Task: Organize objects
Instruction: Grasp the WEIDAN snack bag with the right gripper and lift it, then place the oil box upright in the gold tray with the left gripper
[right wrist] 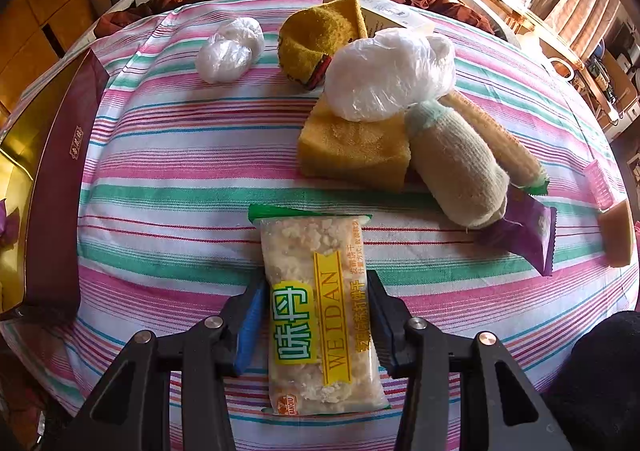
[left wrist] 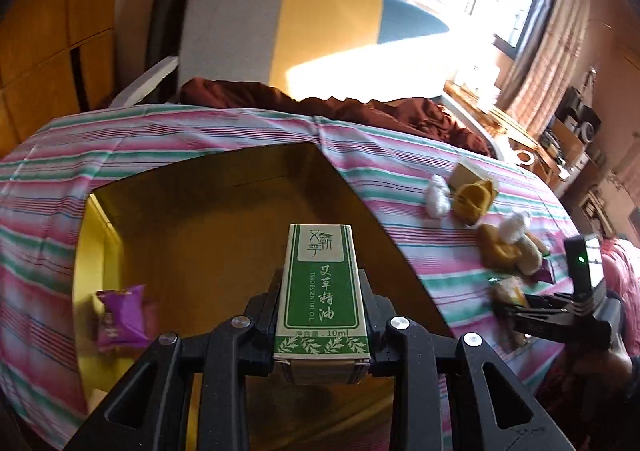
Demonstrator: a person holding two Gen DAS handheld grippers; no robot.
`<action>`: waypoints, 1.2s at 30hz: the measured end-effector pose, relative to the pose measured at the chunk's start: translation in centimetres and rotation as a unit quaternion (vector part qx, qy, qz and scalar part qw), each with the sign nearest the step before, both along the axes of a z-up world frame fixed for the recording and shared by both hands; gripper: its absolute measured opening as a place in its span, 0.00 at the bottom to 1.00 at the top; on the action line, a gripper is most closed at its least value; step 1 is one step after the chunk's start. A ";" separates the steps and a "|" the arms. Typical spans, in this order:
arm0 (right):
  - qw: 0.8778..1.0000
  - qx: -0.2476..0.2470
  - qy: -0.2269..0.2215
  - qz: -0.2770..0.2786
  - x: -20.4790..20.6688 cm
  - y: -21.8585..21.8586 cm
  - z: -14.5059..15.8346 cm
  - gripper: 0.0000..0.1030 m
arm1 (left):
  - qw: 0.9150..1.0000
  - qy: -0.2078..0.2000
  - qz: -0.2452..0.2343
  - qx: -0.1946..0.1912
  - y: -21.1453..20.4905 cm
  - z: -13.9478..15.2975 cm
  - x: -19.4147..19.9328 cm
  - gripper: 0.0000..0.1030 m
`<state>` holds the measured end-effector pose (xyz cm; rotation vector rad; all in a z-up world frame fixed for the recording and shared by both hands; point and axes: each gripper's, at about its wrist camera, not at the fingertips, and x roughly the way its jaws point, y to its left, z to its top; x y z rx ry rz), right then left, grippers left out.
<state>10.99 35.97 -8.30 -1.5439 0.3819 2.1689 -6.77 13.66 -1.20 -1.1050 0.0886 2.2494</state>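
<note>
Presently, on the left, the open cardboard box (left wrist: 224, 219) sits on the striped cloth (left wrist: 224, 131) with one purple snack packet (left wrist: 120, 315) already inside. The left gripper (left wrist: 322, 315) has its jaws clamped on a green essential-oil carton (left wrist: 322, 283), carried above the box interior; that item is judged about to be deposited. Further right, the right gripper (right wrist: 316, 327) has its jaws set narrowly against both edges of a cracker packet (right wrist: 316, 311) that lies on the cloth, apparently gripped but not yet lifted. Beyond it the unsorted pile is well apart from the box: a small plastic bundle (right wrist: 230, 49), yellow sock (right wrist: 316, 39), sponge (right wrist: 352, 149), larger plastic bag (right wrist: 384, 71), beige sock roll (right wrist: 456, 167) and purple wrapper (right wrist: 528, 235). Most of the sorting is therefore judged outstanding.
</note>
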 end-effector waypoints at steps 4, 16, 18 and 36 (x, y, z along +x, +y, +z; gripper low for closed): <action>1.000 0.002 0.000 0.002 0.6 -0.1 -0.1 0.46 | 0.998 -0.028 0.051 -0.026 -3.5 -1.0 -4.8 0.30; 1.000 0.004 -0.001 0.003 0.1 -0.5 -0.4 0.46 | 0.982 -0.103 0.141 -0.075 -6.7 -6.0 -13.6 0.30; 1.000 0.004 -0.001 0.003 0.0 -0.5 -0.4 0.46 | 0.981 -0.105 0.142 -0.079 -6.6 -6.5 -14.3 0.30; 1.000 0.005 -0.003 0.004 -0.3 -0.5 -0.5 0.46 | 0.982 -0.052 0.163 -0.078 -8.6 -2.9 -12.3 0.51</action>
